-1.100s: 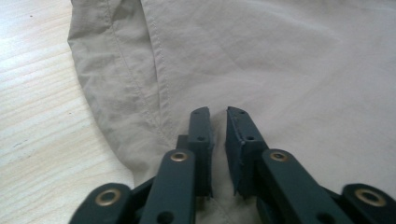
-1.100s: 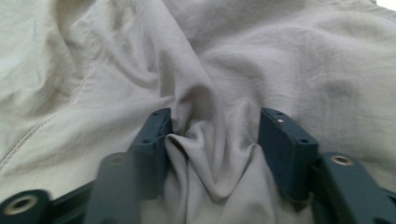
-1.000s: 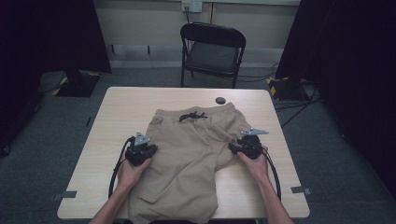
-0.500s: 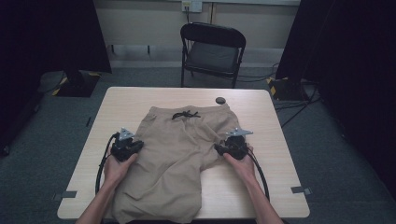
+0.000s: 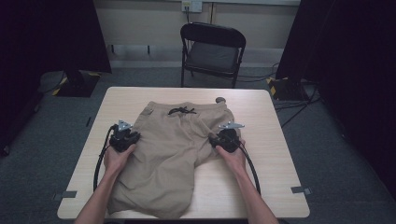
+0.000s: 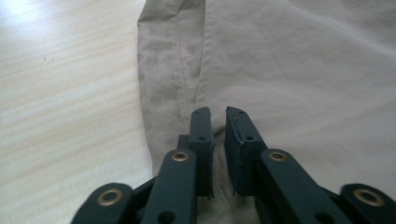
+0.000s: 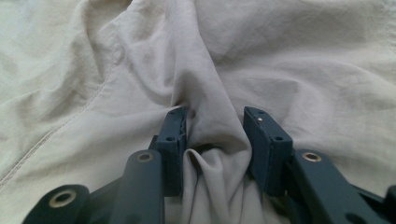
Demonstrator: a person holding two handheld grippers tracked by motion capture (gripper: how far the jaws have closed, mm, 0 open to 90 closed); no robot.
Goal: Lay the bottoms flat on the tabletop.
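While seen from the high view: khaki shorts [image 5: 173, 154] lie flat on the pale wooden surface [image 5: 261, 186], waistband away from the person, one leg reaching to the near edge.
Drawstring: a dark cord [image 5: 181, 110] is tied at the middle of the waistband.
Left tongs, high view: the left tongs [image 5: 123, 138] sit at the shorts' left side seam, in the person's left hand [image 5: 116, 157], a black cable looping back over the surface.
Right tongs, high view: the right tongs [image 5: 225, 139] rest at the shorts' right edge, in the right hand [image 5: 234, 157].
Small object: a dark round knob [image 5: 220, 100] lies on the surface just beyond the waistband's right corner.
Chair: a black folding chair [image 5: 212, 51] stands on the floor behind the surface.
Left gripper view: the left tongs [image 6: 217, 112] point along the shorts [image 6: 289, 70] just inside the side seam; their jaws have just been opening and stand a narrow gap apart, released, with no cloth caught between the tips; bare surface [image 6: 65, 93] lies beside the seam.
Right gripper view: the right tongs [image 7: 215, 114] have a raised ridge of the shorts [image 7: 205, 60] bunched between the jaws; the jaws have just been closing, one pad [image 7: 175, 130] is against the fold, the other stands just off it, so it is not yet clenched.
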